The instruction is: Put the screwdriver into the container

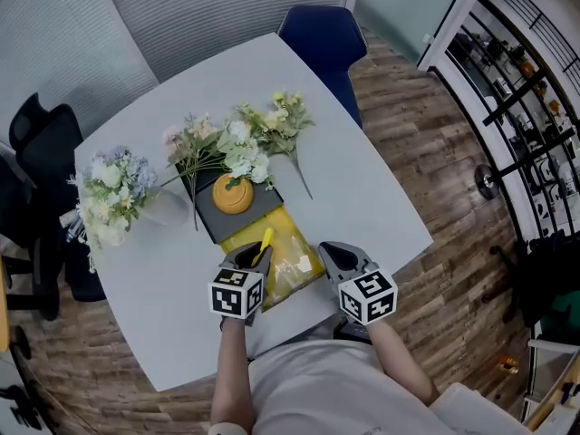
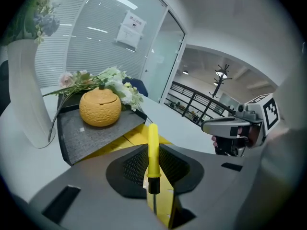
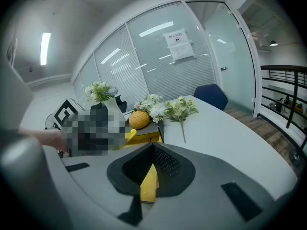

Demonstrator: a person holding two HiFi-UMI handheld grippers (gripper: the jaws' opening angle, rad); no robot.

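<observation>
- Two grippers sit low in the centre of the head view, over a pale grey tabletop (image 1: 362, 188).
  - The left gripper (image 1: 258, 254) carries a yellow-handled screwdriver with a black collar and thin metal shaft (image 1: 265, 243). The screwdriver's handle points up-frame over a flat yellow plastic container (image 1: 294, 243).
  - The right gripper (image 1: 333, 254) is at that container's right edge.
  - A dark grey square tray (image 1: 258, 208) bearing a round orange ceramic pot (image 1: 233, 193) lies over the container's far end.
- Left gripper view: the left gripper (image 2: 153, 169) has its jaws clenched on the screwdriver (image 2: 153, 145) at the collar and shaft.
  - The handle stands upright at mid frame, so the tool is in the air and not yet in the container (image 2: 136, 135), which shows just behind it.
  - The tray (image 2: 96, 133) and pot (image 2: 100, 108) are at centre left, and the right gripper (image 2: 225, 126) is at the right.
- Right gripper view: the right gripper (image 3: 152, 171) has its jaws closed on a yellow strip at lower centre. The strip looks like the container's near edge.
  - The container (image 3: 144, 139) and pot (image 3: 139, 119) lie beyond it.
- Judged step: the screwdriver is being brought to the container, which the right gripper probably steadies.
- Judged next move: lower the tool onto the container's exposed near part, clear of the tray, then let the left jaws release. No view shows whether the container's top is open.
</observation>
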